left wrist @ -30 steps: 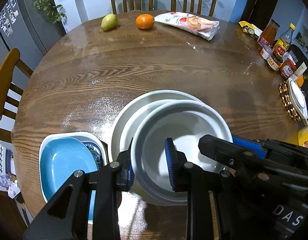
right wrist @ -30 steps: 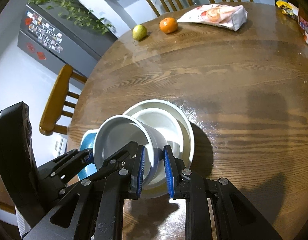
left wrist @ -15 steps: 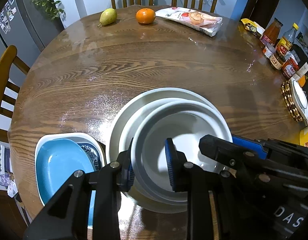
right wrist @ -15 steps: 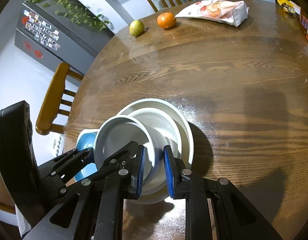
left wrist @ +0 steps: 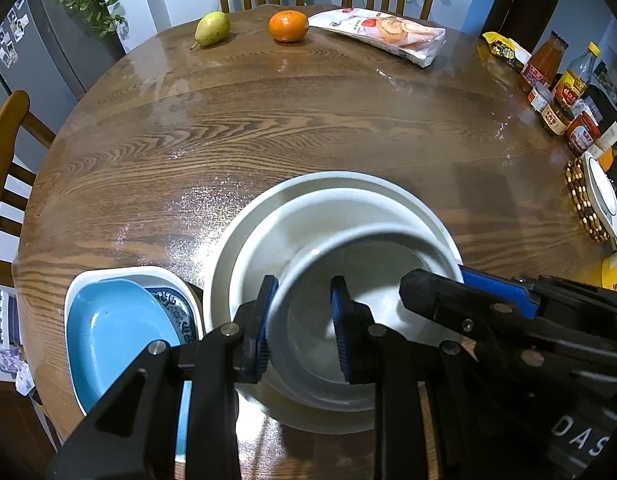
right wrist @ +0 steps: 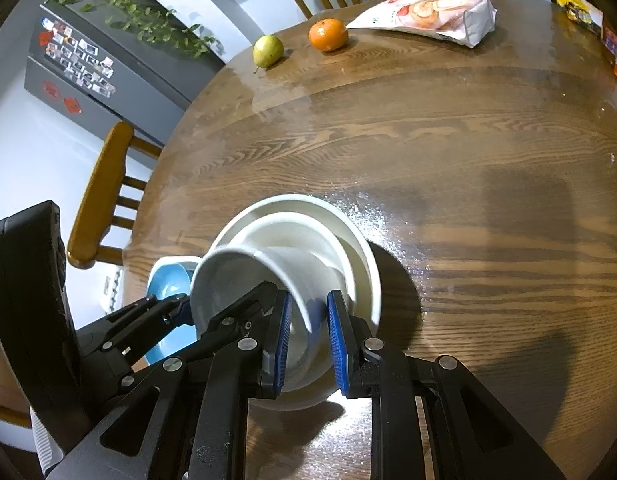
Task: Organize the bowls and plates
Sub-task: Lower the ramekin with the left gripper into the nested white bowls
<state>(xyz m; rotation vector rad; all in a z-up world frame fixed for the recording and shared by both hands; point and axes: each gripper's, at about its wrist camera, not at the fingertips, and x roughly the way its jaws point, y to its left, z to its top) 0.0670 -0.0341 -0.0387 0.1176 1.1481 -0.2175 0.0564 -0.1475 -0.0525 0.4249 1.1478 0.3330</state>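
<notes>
**Bowl gripped by both grippers over the stacked plates**

The white bowl (left wrist: 348, 280) is clamped at its rim by the left gripper (left wrist: 302, 330) and the right gripper (right wrist: 306, 344), tilted above the white plates (right wrist: 360, 248). Open bench (left wrist: 308, 120) is seen beyond. The blue dish (left wrist: 108, 332) lies just beside; condiment bottles (left wrist: 564, 92) are shown only by the left view.

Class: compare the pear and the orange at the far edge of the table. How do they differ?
The pear is yellow-green and tapers to a stem; the orange is bright orange and round. The pear lies left of the orange, apart from it. Both are whole fruits resting on the wooden table.
</notes>
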